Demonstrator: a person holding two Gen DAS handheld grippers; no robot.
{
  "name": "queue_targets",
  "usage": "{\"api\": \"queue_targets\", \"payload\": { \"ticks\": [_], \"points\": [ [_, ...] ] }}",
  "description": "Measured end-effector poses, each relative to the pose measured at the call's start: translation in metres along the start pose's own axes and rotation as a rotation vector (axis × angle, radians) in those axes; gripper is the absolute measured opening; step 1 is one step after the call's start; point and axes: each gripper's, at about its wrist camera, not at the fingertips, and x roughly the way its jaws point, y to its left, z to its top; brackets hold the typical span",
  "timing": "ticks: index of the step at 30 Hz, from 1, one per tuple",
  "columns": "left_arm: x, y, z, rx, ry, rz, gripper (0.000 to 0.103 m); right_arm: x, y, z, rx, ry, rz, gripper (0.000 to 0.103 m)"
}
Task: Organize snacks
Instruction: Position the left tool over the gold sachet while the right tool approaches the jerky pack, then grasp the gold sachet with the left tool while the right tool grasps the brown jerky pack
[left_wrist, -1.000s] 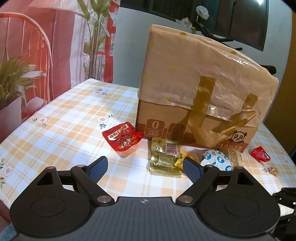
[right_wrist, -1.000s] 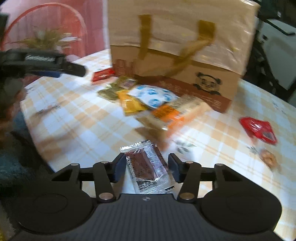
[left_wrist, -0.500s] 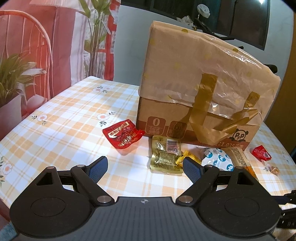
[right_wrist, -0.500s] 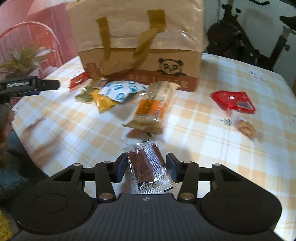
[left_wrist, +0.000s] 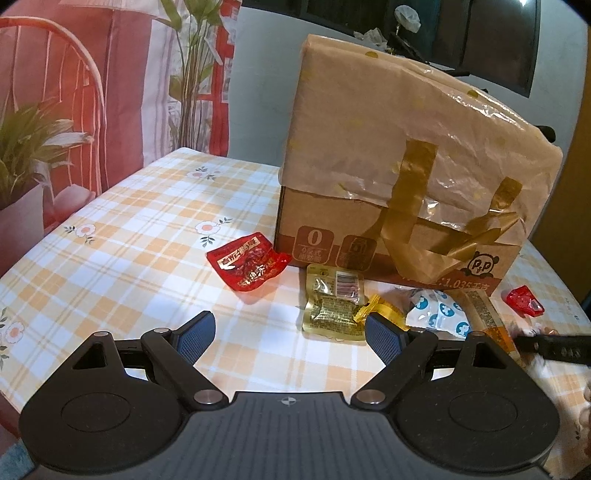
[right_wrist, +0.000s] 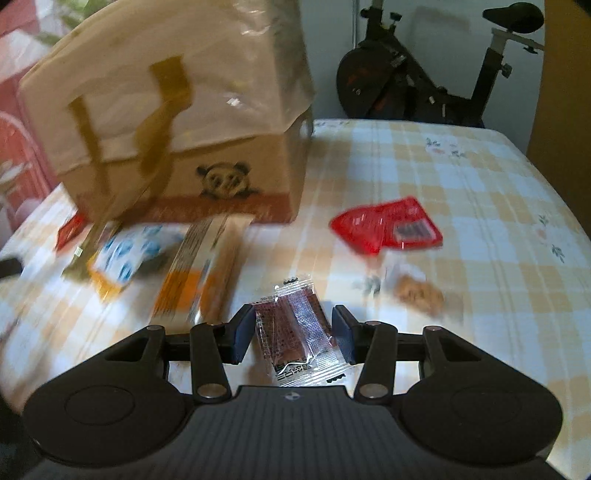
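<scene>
The right gripper (right_wrist: 291, 332), clamped on a clear sachet (right_wrist: 295, 332), has swung from the table's (left_wrist: 110, 240) near edge towards its right side, past the box (right_wrist: 229, 173); 1 snack seems in transit; the left gripper (left_wrist: 288, 328) hangs apart, empty.

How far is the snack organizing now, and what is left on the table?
Nothing looks stored yet. In hand: the right claw holds a clear packet with a dark snack. The left claw is open, holding nothing. Left: the red packet, gold packet, blue-dotted packet and others lie beside the covered box.
</scene>
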Motion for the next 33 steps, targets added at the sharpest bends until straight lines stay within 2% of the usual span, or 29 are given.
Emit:
{"api": "queue_targets", "payload": {
  "ticks": [4,8,19,22,27,33],
  "points": [
    [0.003,0.001,-0.001,0.0,0.01,0.005,0.089,0.011,0.003,0.004,-0.086,-0.035,-0.024,0.053],
    [0.006,0.001,-0.001,0.0,0.006,0.008,0.089,0.012,0.01,-0.003,-0.191,-0.041,-0.008,0.058],
    [0.016,0.0,-0.005,0.015,0.044,0.01,0.089,0.015,0.002,-0.003,-0.25,-0.043,0.064,0.063],
    [0.017,-0.001,-0.006,0.02,0.05,0.008,0.089,0.014,0.001,-0.005,-0.248,-0.057,0.078,0.061],
    [0.021,0.0,-0.007,0.017,0.068,0.01,0.089,0.012,-0.007,-0.008,-0.202,-0.102,0.095,0.043],
    [0.028,-0.003,-0.008,0.026,0.087,-0.025,0.084,0.007,-0.009,-0.01,-0.181,-0.137,0.102,0.04]
  ]
}}
